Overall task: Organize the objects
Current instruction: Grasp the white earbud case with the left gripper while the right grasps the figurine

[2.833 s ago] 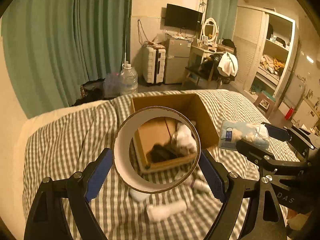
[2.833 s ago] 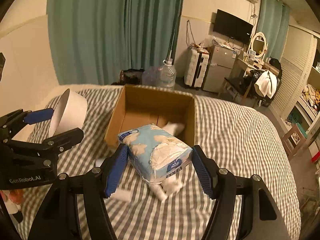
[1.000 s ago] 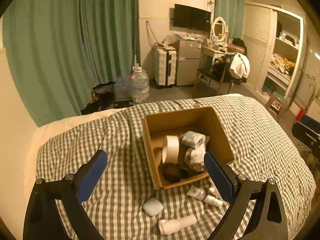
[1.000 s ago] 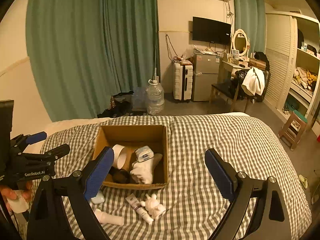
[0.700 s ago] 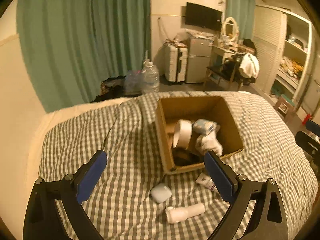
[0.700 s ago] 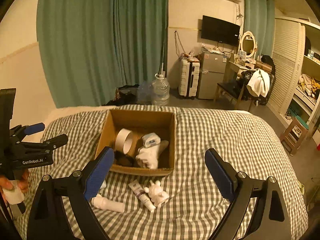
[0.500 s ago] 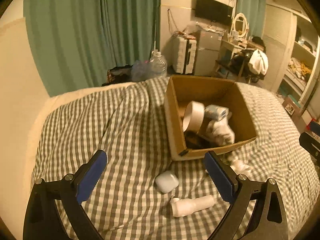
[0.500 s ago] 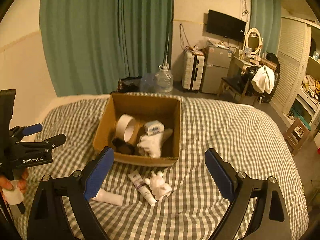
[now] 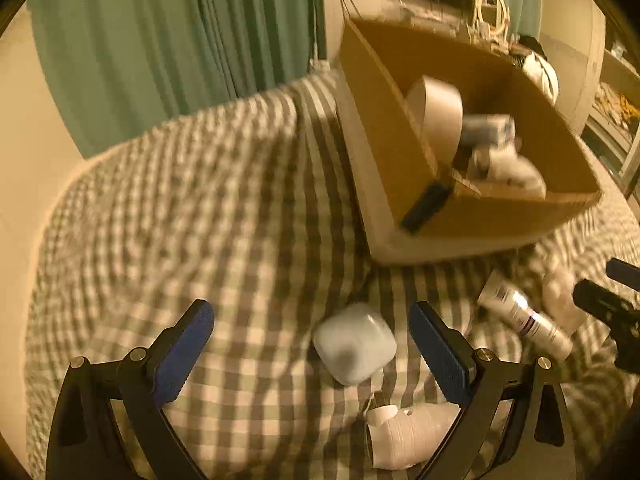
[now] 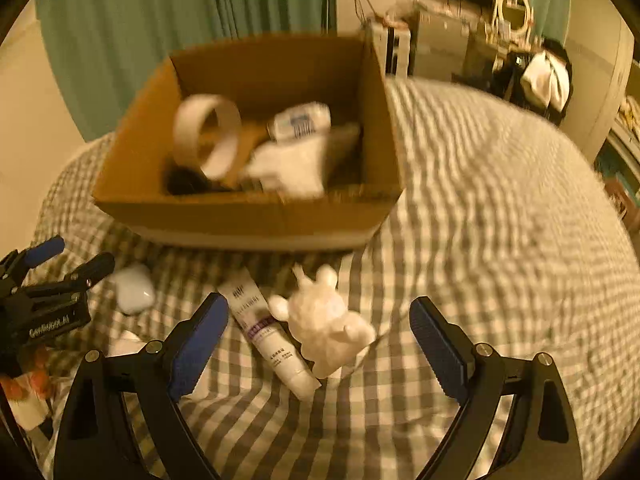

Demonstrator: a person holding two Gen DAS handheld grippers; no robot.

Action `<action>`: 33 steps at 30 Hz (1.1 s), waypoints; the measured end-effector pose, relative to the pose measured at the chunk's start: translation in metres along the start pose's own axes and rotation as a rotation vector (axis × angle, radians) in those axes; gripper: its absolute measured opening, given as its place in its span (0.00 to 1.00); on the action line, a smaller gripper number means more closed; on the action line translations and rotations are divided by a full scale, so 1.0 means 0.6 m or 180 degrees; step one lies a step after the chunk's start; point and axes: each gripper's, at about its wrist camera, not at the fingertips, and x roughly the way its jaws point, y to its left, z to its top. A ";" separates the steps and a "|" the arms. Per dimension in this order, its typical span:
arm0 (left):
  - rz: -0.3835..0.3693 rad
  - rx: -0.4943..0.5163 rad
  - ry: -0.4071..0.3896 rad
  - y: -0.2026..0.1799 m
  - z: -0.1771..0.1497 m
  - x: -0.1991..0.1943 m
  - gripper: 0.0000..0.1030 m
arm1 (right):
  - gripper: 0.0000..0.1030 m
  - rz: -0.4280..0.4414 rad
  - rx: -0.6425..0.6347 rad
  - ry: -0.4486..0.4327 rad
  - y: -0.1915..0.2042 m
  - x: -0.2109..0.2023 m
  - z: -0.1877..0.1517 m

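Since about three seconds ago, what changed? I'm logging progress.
Both grippers let go: the tape roll and tissue pack now lie in the cardboard box. Left gripper and right gripper, open, have dropped toward the bed items. The box stayed put.

1. The brown cardboard box (image 10: 248, 216) stands on the grey-checked bedspread (image 10: 500, 208), walling off the far side.
2. Just near of the box lie a white tube (image 10: 266, 330), a white figurine (image 10: 326, 322) and a white rounded case (image 9: 354, 348).
3. A white bottle (image 9: 412, 436) lies nearest.
4. Bare bedspread opens at far left and at right.
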 end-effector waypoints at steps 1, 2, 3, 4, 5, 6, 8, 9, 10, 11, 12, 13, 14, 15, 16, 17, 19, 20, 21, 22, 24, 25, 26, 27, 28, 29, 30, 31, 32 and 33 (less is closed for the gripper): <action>-0.0016 0.0009 0.0044 -0.001 -0.005 0.009 0.97 | 0.90 0.0007 0.0036 0.0042 -0.003 0.014 -0.003; -0.0028 0.0017 0.0089 -0.002 -0.008 0.017 0.97 | 0.89 -0.0002 0.0081 0.0095 -0.006 0.029 -0.006; -0.0039 0.0032 0.0136 -0.004 -0.011 0.027 0.97 | 0.89 0.0003 0.0101 0.0122 -0.007 0.036 -0.008; -0.0043 0.0049 0.0165 -0.006 -0.013 0.034 0.97 | 0.89 0.0011 0.0121 0.0151 -0.009 0.044 -0.010; -0.0054 0.0061 0.0174 -0.007 -0.013 0.038 0.97 | 0.87 0.0000 0.0122 0.0176 -0.008 0.051 -0.012; -0.0065 0.0077 0.0162 -0.009 -0.013 0.041 0.97 | 0.84 -0.0033 0.0104 0.0193 -0.006 0.056 -0.015; -0.0061 0.0109 0.0153 -0.011 -0.014 0.046 0.97 | 0.74 -0.0136 0.0039 0.0191 0.002 0.063 -0.018; -0.0048 0.0136 0.0159 -0.014 -0.016 0.050 0.97 | 0.74 -0.0155 0.0006 0.0220 0.006 0.068 -0.020; -0.0046 0.0153 0.0159 -0.015 -0.017 0.051 0.97 | 0.74 -0.0161 -0.0012 0.0246 0.008 0.073 -0.020; -0.0054 0.0167 0.0150 -0.017 -0.018 0.051 0.97 | 0.74 -0.0184 -0.0023 0.0275 0.010 0.078 -0.022; -0.0075 0.0180 0.0129 -0.018 -0.021 0.049 0.97 | 0.74 -0.0190 -0.0013 0.0300 0.009 0.084 -0.023; -0.0110 0.0200 0.0114 -0.020 -0.024 0.047 0.97 | 0.74 -0.0175 0.0016 0.0322 0.007 0.087 -0.023; -0.0132 0.0220 0.0116 -0.022 -0.025 0.047 0.97 | 0.74 -0.0148 0.0073 0.0336 0.001 0.089 -0.025; -0.0143 0.0257 0.0165 -0.026 -0.027 0.052 0.97 | 0.73 -0.0127 0.0110 0.0345 -0.003 0.088 -0.024; -0.0137 0.0284 0.0221 -0.028 -0.028 0.059 0.97 | 0.72 -0.0101 0.0157 0.0358 -0.007 0.089 -0.026; -0.0113 0.0306 0.0282 -0.030 -0.028 0.067 0.98 | 0.72 -0.0069 0.0195 0.0380 -0.012 0.090 -0.028; -0.0049 0.0357 0.0355 -0.035 -0.027 0.083 1.00 | 0.72 -0.0061 0.0198 0.0389 -0.013 0.089 -0.028; -0.0023 0.0385 0.0366 -0.038 -0.027 0.088 1.00 | 0.72 -0.0077 0.0173 0.0384 -0.011 0.088 -0.029; -0.0002 0.0423 0.0366 -0.041 -0.027 0.092 1.00 | 0.72 -0.0089 0.0145 0.0381 -0.009 0.087 -0.029; 0.0010 0.0459 0.0355 -0.044 -0.028 0.094 1.00 | 0.72 -0.0092 0.0127 0.0380 -0.007 0.087 -0.031; -0.0013 0.0466 0.0335 -0.047 -0.031 0.099 1.00 | 0.69 -0.0092 0.0123 0.0381 -0.002 0.090 -0.031; -0.0050 0.0444 0.0327 -0.046 -0.031 0.100 1.00 | 0.69 -0.0092 0.0139 0.0376 -0.003 0.089 -0.033; -0.0077 0.0423 0.0316 -0.044 -0.032 0.098 1.00 | 0.69 -0.0083 0.0158 0.0361 -0.005 0.087 -0.034; -0.0117 0.0403 0.0295 -0.042 -0.033 0.094 0.98 | 0.65 -0.0087 0.0170 0.0342 0.007 0.088 -0.030; -0.0128 0.0402 0.0283 -0.041 -0.035 0.091 0.95 | 0.58 -0.0098 0.0179 0.0321 0.005 0.084 -0.031; -0.0131 0.0406 0.0269 -0.041 -0.036 0.087 0.93 | 0.59 -0.0090 0.0191 0.0298 0.005 0.081 -0.032; -0.0130 0.0419 0.0254 -0.037 -0.040 0.075 0.89 | 0.58 -0.0087 0.0195 0.0294 0.004 0.077 -0.031; -0.0131 0.0438 0.0238 -0.031 -0.035 0.068 0.84 | 0.58 -0.0084 0.0197 0.0294 0.004 0.076 -0.032; -0.0129 0.0447 0.0220 -0.028 -0.035 0.060 0.81 | 0.58 -0.0084 0.0196 0.0286 0.004 0.074 -0.033; -0.0135 0.0448 0.0202 -0.026 -0.038 0.052 0.76 | 0.58 -0.0083 0.0195 0.0268 0.005 0.071 -0.034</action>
